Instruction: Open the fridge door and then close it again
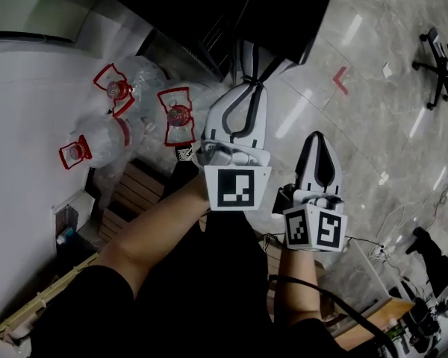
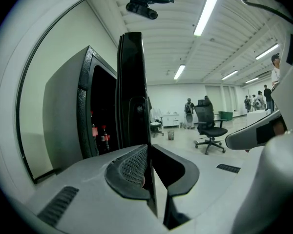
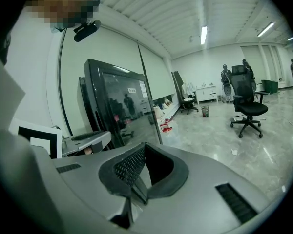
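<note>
The black fridge [image 2: 63, 111] stands with its door [image 2: 132, 82] swung partly open. I see the door edge-on, and cola bottles [image 2: 100, 138] show inside the cabinet. My left gripper [image 2: 149, 155] is shut on the door's free edge, one pad on each face. In the head view the left gripper [image 1: 244, 66] reaches up to the dark door [image 1: 284, 13]. My right gripper [image 1: 318, 142] hangs lower right over the floor, away from the door. In the right gripper view its jaws [image 3: 144, 162] are shut on nothing, and the glass door [image 3: 119, 106] stands to their left.
Large water bottles with red handles [image 1: 178, 114] lie by the white wall, with a wooden pallet [image 1: 134, 189] below them. An office chair [image 2: 210, 126] and people stand far off on the polished floor. A red mark [image 1: 341, 79] is on the floor.
</note>
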Motion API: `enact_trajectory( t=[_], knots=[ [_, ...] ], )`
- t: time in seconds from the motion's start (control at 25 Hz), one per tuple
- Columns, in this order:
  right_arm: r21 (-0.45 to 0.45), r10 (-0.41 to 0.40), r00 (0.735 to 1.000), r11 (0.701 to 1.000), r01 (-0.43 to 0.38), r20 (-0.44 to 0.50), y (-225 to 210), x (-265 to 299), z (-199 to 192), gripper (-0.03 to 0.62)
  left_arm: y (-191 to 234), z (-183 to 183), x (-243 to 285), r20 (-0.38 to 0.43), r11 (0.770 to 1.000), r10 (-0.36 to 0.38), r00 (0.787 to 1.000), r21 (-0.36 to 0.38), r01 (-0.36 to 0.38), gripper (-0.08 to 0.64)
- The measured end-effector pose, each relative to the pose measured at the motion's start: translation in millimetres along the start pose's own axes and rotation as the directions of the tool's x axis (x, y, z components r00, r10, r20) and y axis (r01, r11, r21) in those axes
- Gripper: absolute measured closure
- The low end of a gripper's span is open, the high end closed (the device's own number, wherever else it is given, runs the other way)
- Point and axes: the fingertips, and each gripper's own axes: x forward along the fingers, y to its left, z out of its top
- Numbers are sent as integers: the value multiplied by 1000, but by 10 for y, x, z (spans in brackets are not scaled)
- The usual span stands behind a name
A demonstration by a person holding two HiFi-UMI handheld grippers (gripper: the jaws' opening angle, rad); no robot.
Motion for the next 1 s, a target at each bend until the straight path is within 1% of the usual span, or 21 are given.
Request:
enact_trajectory(
  t=[0.2, 0.48, 0.6, 0.72, 0.92, 1.0],
  knots=[
    [-15, 39, 999, 999, -40, -10, 194, 122, 13, 577, 286, -33, -8, -20, 1000, 22, 1000, -22, -23, 528],
    [-33, 82, 996, 996, -83, -24, 484, 287, 3, 577, 628, -85, 1, -23, 999, 44, 999, -9, -44, 526],
    [-40, 90, 995, 995, -91, -29, 568, 348, -5, 577, 745, -107, 20, -24, 999, 49, 998, -15, -50, 525],
    [-44, 94, 995, 994, -95, -33, 624, 367, -14, 577, 831, -118, 22, -31, 998, 56, 998, -30, -57, 525],
    [-48, 99, 995, 994, -100, -30, 734, 409, -15, 577, 870, -134, 27, -17, 999, 42, 999, -25, -43, 523],
    [-52, 107, 994, 993, -108, -23, 802, 407, 37, 577, 875, -143, 13, -28, 999, 38, 999, -34, -39, 523]
  ],
)
